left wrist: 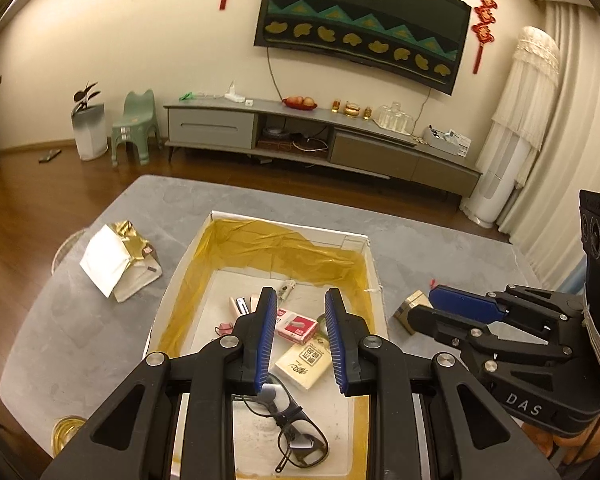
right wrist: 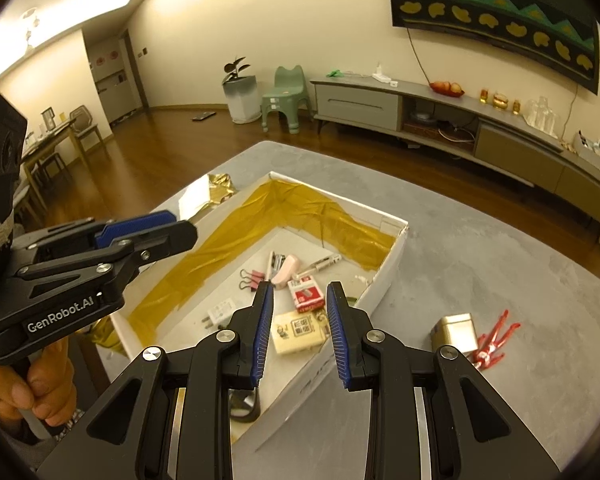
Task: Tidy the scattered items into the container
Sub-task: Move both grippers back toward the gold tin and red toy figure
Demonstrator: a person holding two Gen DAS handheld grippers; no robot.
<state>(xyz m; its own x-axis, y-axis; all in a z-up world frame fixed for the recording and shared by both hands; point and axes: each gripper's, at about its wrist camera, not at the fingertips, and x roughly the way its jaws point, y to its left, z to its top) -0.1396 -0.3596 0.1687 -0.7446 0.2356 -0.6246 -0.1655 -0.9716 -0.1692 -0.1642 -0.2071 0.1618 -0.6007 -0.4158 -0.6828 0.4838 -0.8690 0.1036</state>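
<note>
A white box lined with gold foil sits mid-table. Inside lie black glasses, a cream pack, a red-and-white packet, a pink stapler and pink binder clips. My left gripper hovers open over the box, holding nothing. My right gripper is open and empty above the box's near right wall. On the table right of the box lie a gold tin and a red figure-like item. In the left wrist view the right gripper is next to the gold tin.
A crumpled white and gold bag lies left of the box on the grey table. A gold ring-shaped object is at the near left edge. A hand holds the left gripper's handle. Wooden floor and a TV cabinet lie beyond.
</note>
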